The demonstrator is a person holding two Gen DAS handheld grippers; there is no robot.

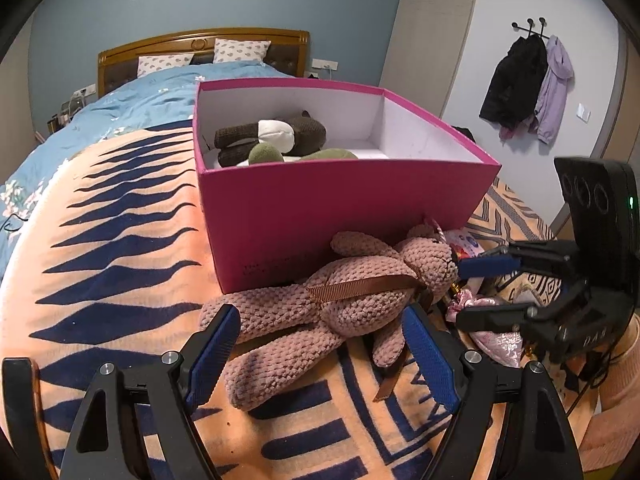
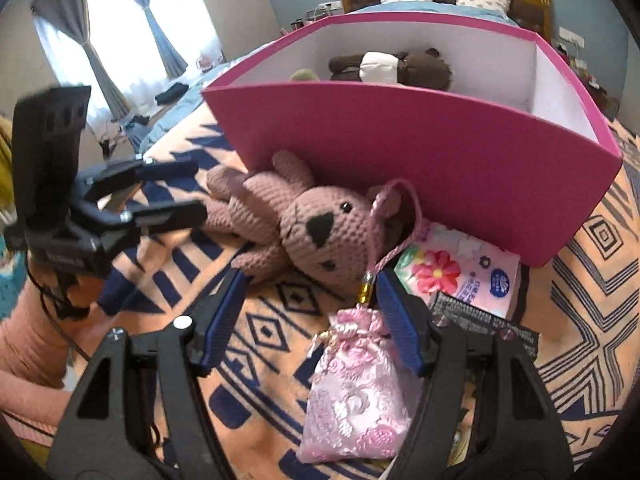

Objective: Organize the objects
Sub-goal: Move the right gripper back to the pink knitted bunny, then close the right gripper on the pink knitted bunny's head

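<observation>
Brown bear [image 1: 276, 134] already stowed in pink box [image 1: 340, 216]. Pink bear [image 1: 320, 312] between wide-open left gripper [image 1: 320, 344] jaws, ungripped. Satin pouch [image 2: 356, 384] between open right gripper [image 2: 312, 312] jaws, ungripped. Tissue pack [image 2: 468, 276] outstanding.

Daylight blows out the blue-curtained window [image 2: 120, 32] in the right view; both pictures are sharp mid-frame, bent and dark-vignetted at the fisheye edges.

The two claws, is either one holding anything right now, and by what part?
Nothing is held. The left claw stands open around the pink bear's legs, and the right claw stands open around the pouch's neck; neither presses in.
</observation>
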